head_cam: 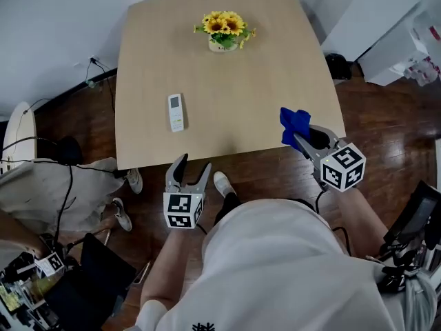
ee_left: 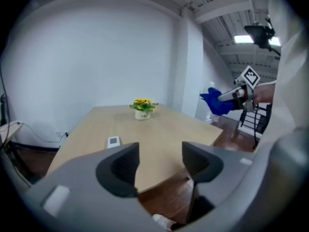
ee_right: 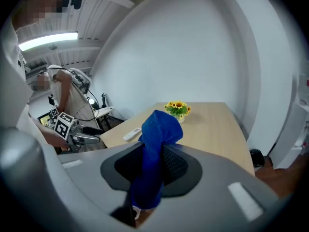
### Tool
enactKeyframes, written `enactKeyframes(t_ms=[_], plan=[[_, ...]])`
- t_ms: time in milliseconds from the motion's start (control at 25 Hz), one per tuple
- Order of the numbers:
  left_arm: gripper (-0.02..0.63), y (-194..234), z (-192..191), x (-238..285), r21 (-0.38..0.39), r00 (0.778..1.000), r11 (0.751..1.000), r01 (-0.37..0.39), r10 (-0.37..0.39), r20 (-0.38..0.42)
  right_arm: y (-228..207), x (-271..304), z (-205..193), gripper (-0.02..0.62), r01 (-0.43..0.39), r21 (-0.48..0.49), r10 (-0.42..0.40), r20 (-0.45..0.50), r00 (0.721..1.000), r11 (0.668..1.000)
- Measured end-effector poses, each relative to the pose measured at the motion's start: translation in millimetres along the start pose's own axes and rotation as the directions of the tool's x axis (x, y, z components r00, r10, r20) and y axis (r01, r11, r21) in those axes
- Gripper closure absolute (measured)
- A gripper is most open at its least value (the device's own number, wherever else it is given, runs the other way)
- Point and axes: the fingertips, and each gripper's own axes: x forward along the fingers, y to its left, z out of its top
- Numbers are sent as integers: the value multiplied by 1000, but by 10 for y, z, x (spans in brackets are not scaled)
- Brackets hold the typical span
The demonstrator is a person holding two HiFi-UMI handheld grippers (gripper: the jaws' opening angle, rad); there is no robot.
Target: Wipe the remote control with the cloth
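A white remote control lies on the wooden table, near its left front; it also shows in the left gripper view and the right gripper view. My left gripper hangs off the table's front edge, open and empty, short of the remote. My right gripper is shut on a blue cloth over the table's front right corner. The cloth bunches up between the jaws and hides the pads.
A pot of yellow flowers stands at the far middle of the table. A seated person and cables are on the floor at the left. White cabinets stand at the right. Dark wooden floor surrounds the table.
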Motion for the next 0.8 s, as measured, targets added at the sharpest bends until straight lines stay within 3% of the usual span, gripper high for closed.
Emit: enactKeyframes(t_ms=[120, 280, 480, 600, 800], plan=[[308, -452, 56, -116, 24, 999, 1000, 12, -13, 33, -11, -203, -112, 503, -31, -36, 33, 47, 998, 999], [307, -1113, 70, -86, -26, 996, 999, 39, -37, 85, -105, -391, -470, 502, -71, -66, 75, 64, 995, 995], [311, -1889, -85, -168, -28, 995, 997, 65, -63, 80, -192, -784, -863, 503, -117, -102, 122, 53, 991, 988], [316, -2113, -132, -299, 4, 994, 995, 104, -104, 37, -75, -1015, -986, 502, -101, -110, 109, 71, 992, 989], [318, -2392, -46, -415, 66, 977, 976, 209, -212, 36, 110, -1308, -999, 502, -36, -99, 47, 115, 992, 994]])
